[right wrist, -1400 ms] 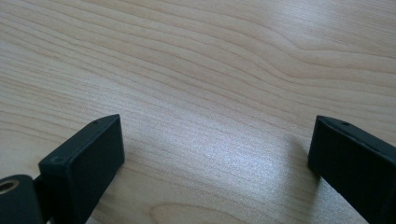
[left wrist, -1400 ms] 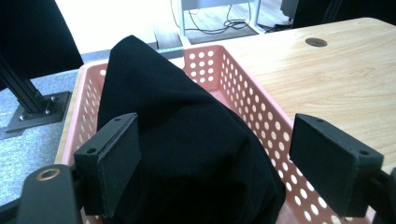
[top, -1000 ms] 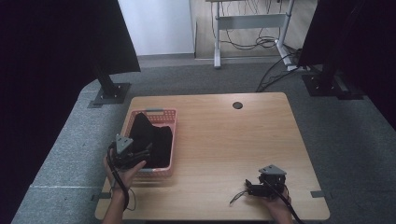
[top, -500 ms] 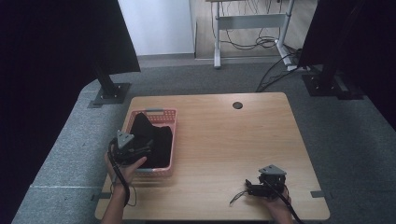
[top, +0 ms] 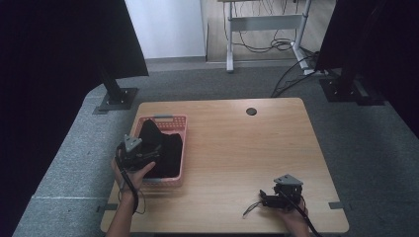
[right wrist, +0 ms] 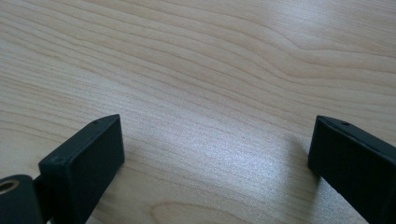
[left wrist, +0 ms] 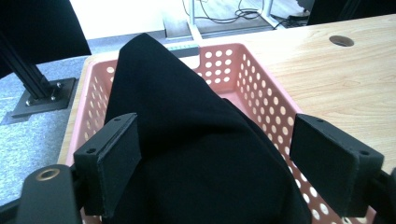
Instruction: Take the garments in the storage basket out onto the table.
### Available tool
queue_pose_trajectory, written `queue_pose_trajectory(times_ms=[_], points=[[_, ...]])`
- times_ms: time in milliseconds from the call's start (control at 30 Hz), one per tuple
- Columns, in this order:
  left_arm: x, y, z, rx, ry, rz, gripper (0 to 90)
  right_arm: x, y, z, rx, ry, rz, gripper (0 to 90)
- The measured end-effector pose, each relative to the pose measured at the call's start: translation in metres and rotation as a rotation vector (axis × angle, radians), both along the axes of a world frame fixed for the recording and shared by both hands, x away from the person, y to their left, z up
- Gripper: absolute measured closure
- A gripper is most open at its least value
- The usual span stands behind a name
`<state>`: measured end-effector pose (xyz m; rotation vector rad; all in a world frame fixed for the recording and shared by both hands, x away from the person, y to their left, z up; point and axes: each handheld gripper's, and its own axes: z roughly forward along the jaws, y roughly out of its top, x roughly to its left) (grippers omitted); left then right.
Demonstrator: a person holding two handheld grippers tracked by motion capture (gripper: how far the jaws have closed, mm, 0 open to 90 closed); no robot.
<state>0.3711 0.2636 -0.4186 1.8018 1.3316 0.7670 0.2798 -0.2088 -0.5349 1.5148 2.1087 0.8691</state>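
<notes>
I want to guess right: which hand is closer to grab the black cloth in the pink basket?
Left. The left gripper hangs open over the black cloth in the pink perforated plastic basket; the right gripper sits far off.

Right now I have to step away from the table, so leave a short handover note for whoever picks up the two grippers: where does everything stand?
Left gripper: open, jaws either side of the black cloth over the pink basket; nothing gripped.
Right gripper: open, resting low over bare wooden table near the front right edge, holding nothing.
Things: the cloth lies bunched in the basket at the table's left side, one fold peaking upward.
Done: the left gripper is lined up on the cloth.
Left: probably close on the cloth and lift it out; the right gripper is free to help.
</notes>
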Motion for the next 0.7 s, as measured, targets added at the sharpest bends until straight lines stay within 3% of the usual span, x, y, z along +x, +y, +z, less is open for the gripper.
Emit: queue_pose_trajectory(times_ms=[233, 500, 700], points=[[0.007, -0.002, -0.001, 0.015, 0.016, 0.003, 15.7, 0.0, 0.0, 0.0, 0.001, 0.0, -0.001, 3.3], [0.0, -0.01, -0.004, 0.027, 0.002, -0.019, 14.5, 0.0, 0.0, 0.0, 0.0, 0.0, 0.0, 3.3], [0.009, -0.013, -0.005, 0.055, 0.025, 0.013, 14.3, 0.0, 0.0, 0.0, 0.001, 0.0, -0.002, 3.3]])
